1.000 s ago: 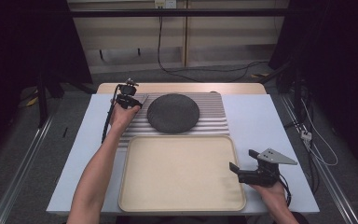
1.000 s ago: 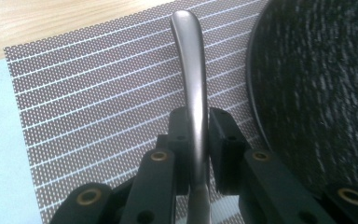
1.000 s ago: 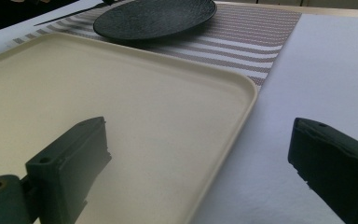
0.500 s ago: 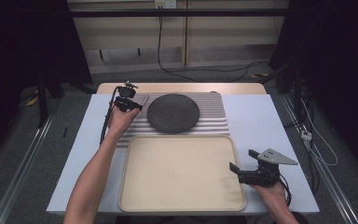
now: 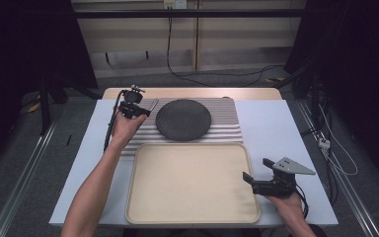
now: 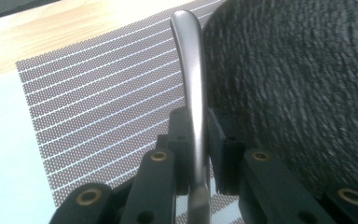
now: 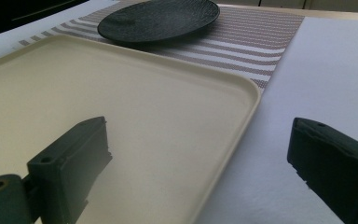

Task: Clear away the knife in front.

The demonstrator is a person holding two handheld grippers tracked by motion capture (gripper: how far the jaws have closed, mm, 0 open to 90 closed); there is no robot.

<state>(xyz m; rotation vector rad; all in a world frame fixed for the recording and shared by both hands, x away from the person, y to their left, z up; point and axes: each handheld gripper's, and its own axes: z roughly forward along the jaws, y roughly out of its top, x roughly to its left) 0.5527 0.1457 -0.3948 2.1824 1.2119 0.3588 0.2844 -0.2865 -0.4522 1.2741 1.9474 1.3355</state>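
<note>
The left hand-held gripper (image 5: 137,109) pinches a slim, smooth metal utensil handle (image 6: 189,74) near the counter's far left corner, beside the round, rough-textured dark plate (image 5: 183,119) on the ribbed striped mat (image 5: 225,123). It looks like the carrying step; next probably comes setting it on the matte cream tray (image 5: 192,182). The right hand-held gripper (image 7: 200,177) rests spread at the tray's right rim.

One dark round plate (image 5: 183,119) and one striped placemat (image 5: 227,126) lie on the tabletop (image 5: 286,128), along with one cream tray (image 5: 192,185). One piece of metal cutlery (image 6: 192,84) is present. Two tongs are in hand: the left tongs (image 5: 145,109) and the right tongs (image 5: 247,177).
</note>
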